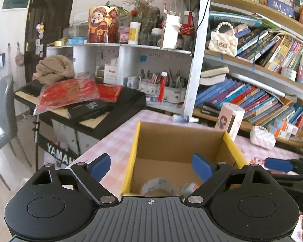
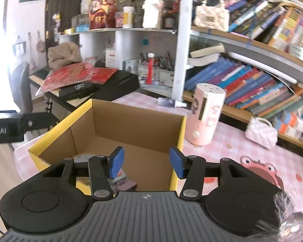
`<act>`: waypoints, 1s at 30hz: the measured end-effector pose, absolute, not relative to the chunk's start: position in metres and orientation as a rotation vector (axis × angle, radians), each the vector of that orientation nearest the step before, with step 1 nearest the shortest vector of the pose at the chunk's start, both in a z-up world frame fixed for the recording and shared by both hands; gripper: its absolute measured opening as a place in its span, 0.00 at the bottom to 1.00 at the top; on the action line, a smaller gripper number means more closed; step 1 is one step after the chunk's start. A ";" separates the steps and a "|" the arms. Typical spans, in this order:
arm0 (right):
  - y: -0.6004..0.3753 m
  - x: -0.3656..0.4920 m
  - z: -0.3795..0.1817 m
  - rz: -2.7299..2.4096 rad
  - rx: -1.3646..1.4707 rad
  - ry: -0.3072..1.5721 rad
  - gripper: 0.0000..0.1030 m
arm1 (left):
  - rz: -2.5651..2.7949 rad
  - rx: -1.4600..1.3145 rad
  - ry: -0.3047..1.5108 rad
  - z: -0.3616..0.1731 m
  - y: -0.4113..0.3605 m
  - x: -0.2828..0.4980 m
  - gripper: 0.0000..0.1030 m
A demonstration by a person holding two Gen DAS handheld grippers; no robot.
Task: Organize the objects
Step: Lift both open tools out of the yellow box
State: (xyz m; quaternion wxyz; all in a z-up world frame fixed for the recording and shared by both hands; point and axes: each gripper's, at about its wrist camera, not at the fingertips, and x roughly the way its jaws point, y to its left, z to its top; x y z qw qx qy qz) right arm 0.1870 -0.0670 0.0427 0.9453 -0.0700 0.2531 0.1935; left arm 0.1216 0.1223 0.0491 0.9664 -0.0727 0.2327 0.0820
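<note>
The box sits open on the pink checked table, and I can see a tape roll and another small item already lying on its floor. My left gripper hangs over the box mouth with its jaws apart and empty; my right gripper does the same from the other side. I judge I'm between drops. Still out on the table are the pink canister, just beside the box, and the white purse farther off. Next I'd swing right, square to the canister and close on its body.
</note>
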 end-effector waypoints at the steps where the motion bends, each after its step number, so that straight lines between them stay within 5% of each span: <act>1: -0.068 0.182 0.042 0.380 -0.137 0.516 0.51 | 0.170 -0.143 0.476 0.047 0.122 0.118 0.91; 30: -0.065 0.039 -0.005 0.175 -0.130 0.677 0.77 | 0.162 -0.063 0.664 0.005 0.117 0.000 0.95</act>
